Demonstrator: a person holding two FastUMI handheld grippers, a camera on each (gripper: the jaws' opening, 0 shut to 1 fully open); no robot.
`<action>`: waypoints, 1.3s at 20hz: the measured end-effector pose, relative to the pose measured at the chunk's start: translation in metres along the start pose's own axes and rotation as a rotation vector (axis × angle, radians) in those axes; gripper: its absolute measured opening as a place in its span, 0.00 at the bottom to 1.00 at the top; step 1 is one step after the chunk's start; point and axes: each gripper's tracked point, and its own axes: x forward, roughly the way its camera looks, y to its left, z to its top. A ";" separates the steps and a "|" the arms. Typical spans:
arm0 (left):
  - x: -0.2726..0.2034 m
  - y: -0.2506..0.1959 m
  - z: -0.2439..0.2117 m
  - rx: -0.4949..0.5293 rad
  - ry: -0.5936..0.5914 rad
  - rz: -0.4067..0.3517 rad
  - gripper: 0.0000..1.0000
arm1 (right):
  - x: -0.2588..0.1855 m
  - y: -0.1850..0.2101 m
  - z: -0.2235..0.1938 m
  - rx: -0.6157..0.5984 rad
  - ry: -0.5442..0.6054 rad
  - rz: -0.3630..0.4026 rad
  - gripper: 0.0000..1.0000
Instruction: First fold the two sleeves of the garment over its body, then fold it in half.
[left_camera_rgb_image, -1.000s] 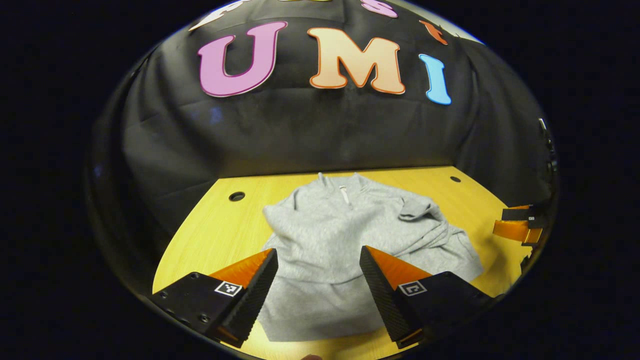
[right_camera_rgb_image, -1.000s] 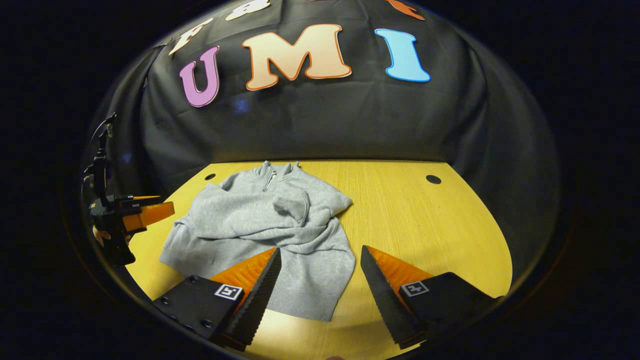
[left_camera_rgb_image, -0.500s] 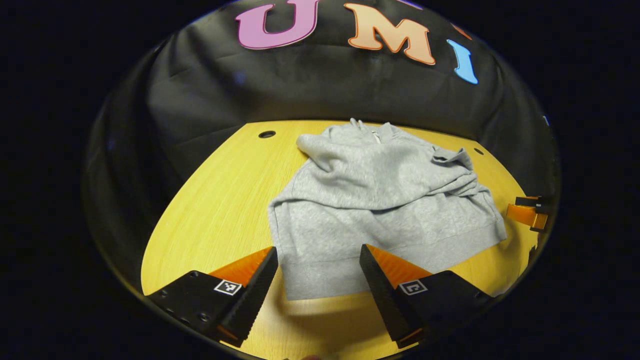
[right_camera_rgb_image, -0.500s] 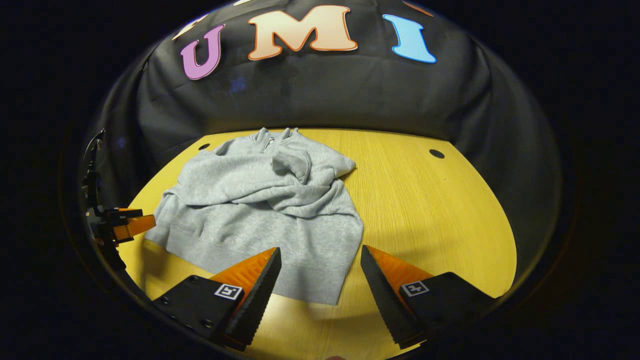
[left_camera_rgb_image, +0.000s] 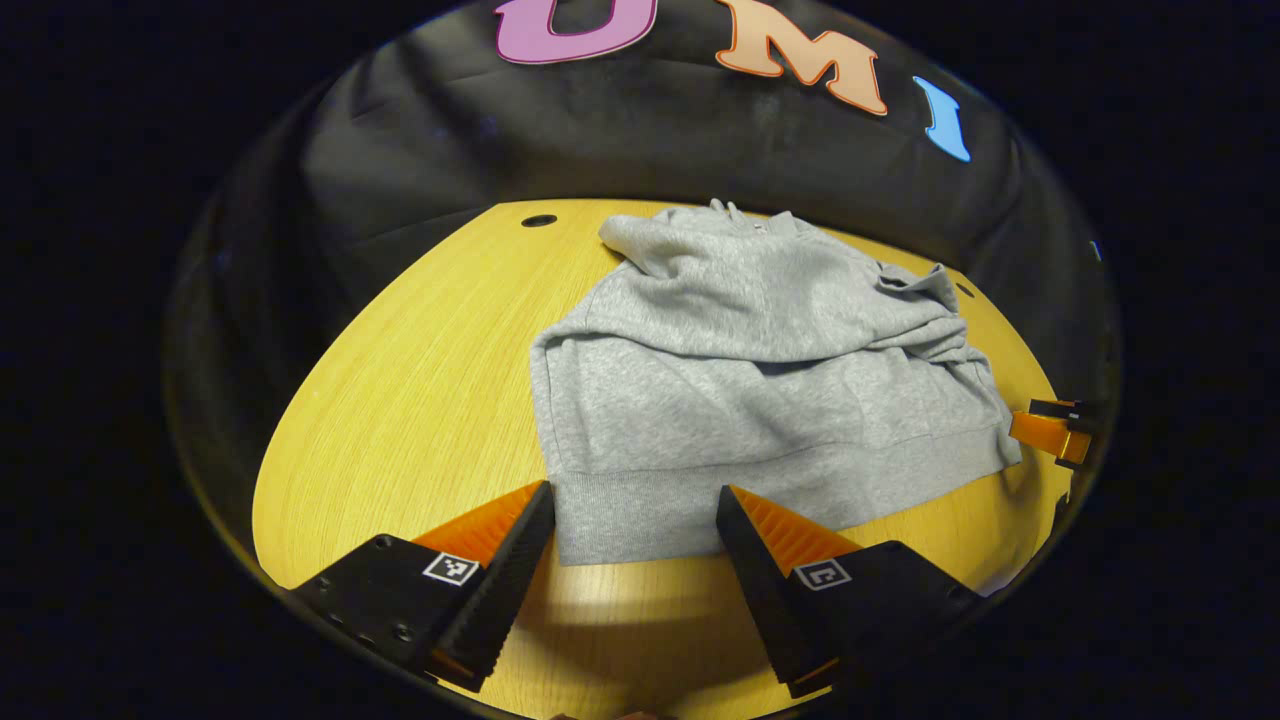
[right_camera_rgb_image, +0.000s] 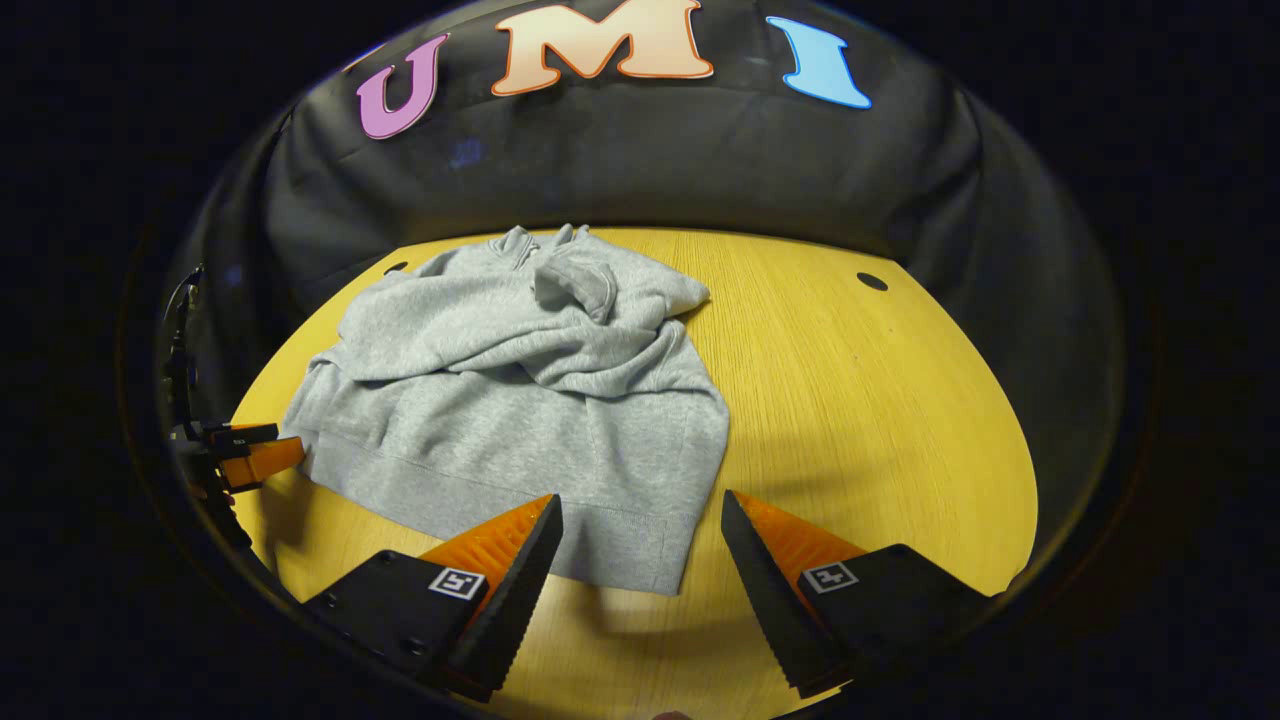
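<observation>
No brand name or readable label is showing on the grey garment (left_camera_rgb_image: 760, 400); the lettering on the booth wall is being left aside, and the small square black-and-white markers on the gripper fingers are carrying a coded pattern, not words.

The left gripper (left_camera_rgb_image: 635, 520) is hovering with its fingers spread wide, and nothing is sitting between them except the near left corner of the garment's hem, which lies below on the table. Whether the fingertips are touching the cloth cannot be told. The right gripper (right_camera_rgb_image: 640, 525) is likewise hanging wide open over the near right corner of the hem, gripping nothing. In the right gripper view the left gripper (right_camera_rgb_image: 255, 455) is showing at the far left edge, just beside the hem's other corner; in the left gripper view the right gripper (left_camera_rgb_image: 1050, 432) is showing at the far right edge, close to its corner.

The garment (right_camera_rgb_image: 520, 400) is lying on the yellow wooden table (right_camera_rgb_image: 880, 420), collar toward the black cloth wall and ribbed hem toward the grippers. Both sleeves are lying folded across the chest, one cuff (right_camera_rgb_image: 580, 285) resting in a loose bunch near the collar. The lower body is lying flat, not yet folded in half. Two dark round holes (right_camera_rgb_image: 872, 282) are sitting in the tabletop near its far edge.
</observation>
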 end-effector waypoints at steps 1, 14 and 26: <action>0.000 0.000 -0.001 0.003 0.010 -0.002 0.97 | 0.002 0.001 -0.006 0.000 0.017 -0.004 0.96; 0.012 -0.023 0.010 0.020 0.008 -0.108 0.38 | 0.005 0.031 -0.033 0.050 0.144 0.046 0.37; 0.001 -0.028 0.033 -0.096 0.016 -0.169 0.00 | -0.007 0.033 -0.007 0.121 0.161 0.112 0.05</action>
